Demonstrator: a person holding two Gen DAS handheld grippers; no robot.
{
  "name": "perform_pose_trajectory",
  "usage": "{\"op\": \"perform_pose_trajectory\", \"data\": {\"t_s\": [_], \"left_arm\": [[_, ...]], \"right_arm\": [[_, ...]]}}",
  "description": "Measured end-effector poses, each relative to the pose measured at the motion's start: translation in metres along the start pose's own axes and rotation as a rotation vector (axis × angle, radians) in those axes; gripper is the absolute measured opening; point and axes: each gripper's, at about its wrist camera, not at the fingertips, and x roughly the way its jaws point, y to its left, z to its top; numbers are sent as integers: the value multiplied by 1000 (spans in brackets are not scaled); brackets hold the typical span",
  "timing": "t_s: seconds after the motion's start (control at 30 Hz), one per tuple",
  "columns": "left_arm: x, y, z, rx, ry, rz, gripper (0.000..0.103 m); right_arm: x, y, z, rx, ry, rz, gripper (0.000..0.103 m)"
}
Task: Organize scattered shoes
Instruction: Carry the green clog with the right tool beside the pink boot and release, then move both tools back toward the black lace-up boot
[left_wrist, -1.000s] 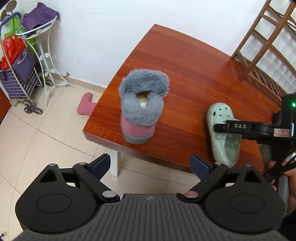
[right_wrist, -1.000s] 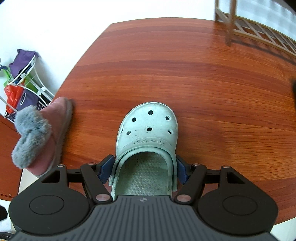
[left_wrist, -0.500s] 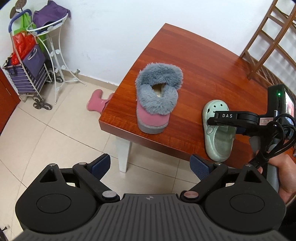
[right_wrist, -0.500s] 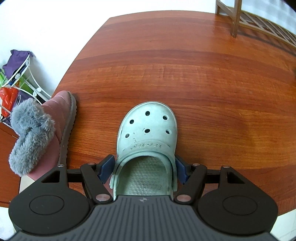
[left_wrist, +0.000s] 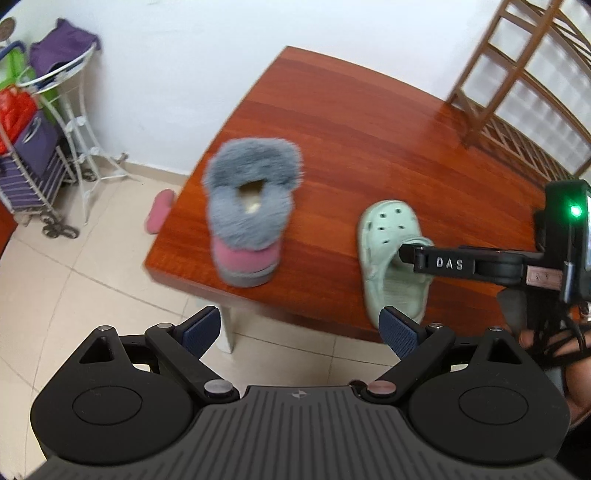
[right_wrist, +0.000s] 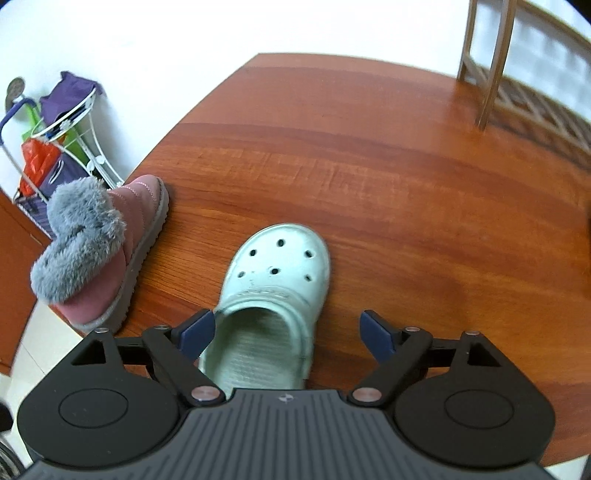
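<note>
Resting on 1 table (right_wrist: 369, 166): 1 green clog (right_wrist: 275, 291), 1 pink slipper (right_wrist: 110, 251); both hand-held grippers released.

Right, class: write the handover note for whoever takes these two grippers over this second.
Left gripper: open, empty, held off the table's near edge, short of the slipper.
Right gripper: open, jaws wide on either side of the clog's heel; one pad looks to touch it.
Clog and slipper stand side by side on the table, toes away, not touching.
A pink shoe lies on the floor.
Done: two shoes lined up. Left: probably the floor shoe.
</note>
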Motion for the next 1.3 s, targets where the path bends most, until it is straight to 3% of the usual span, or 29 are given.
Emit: {"op": "perform_pose_trajectory", "data": {"t_s": [0.43, 0.73, 1.3], "left_arm": [[27, -63, 29, 131, 6, -105, 94], [48, -125, 45, 236, 22, -168, 94], [97, -252, 57, 289, 60, -239, 94]], "right_arm": [[-51, -66, -14, 35, -73, -63, 95], [-69, -140, -34, 145, -61, -147, 96], [-93, -288, -52, 253, -27, -250, 96]]}}
